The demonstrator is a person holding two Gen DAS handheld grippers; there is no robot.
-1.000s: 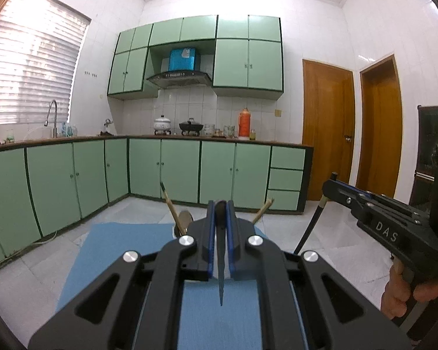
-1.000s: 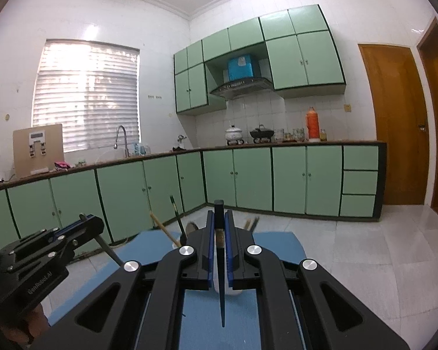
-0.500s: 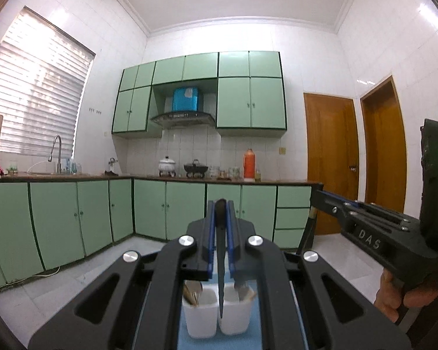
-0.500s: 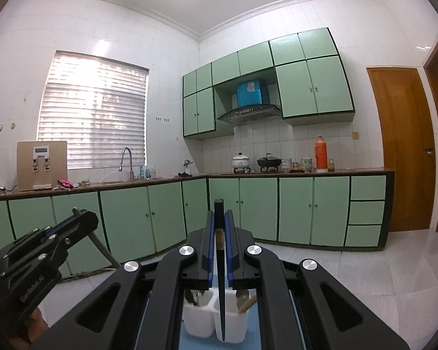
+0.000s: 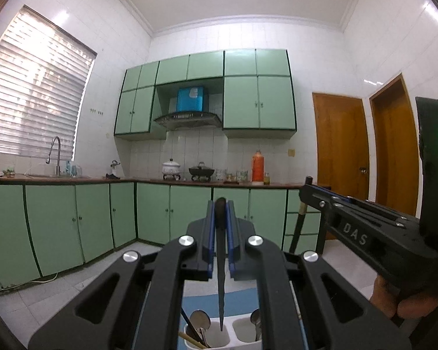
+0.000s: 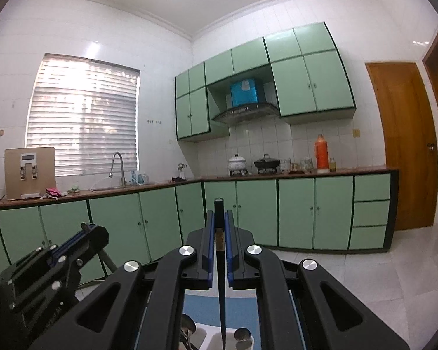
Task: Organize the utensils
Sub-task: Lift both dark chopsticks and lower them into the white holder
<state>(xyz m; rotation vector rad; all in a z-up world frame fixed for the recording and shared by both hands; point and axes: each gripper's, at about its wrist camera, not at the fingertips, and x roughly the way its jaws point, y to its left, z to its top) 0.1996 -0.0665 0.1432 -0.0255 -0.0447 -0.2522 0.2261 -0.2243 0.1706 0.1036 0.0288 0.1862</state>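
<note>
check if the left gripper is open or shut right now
Shut. The left gripper has its blue pads pressed against a thin dark chopstick that hangs point down over the white holder.

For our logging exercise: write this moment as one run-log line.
left claw: shut on black chopstick | right claw: shut on dark chopstick | both over white holder | step: lowering pending

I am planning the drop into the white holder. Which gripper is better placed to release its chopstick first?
Probably left. The left gripper holds its chopstick with the tip inside the holder. The right chopstick seems over the divider.
</note>
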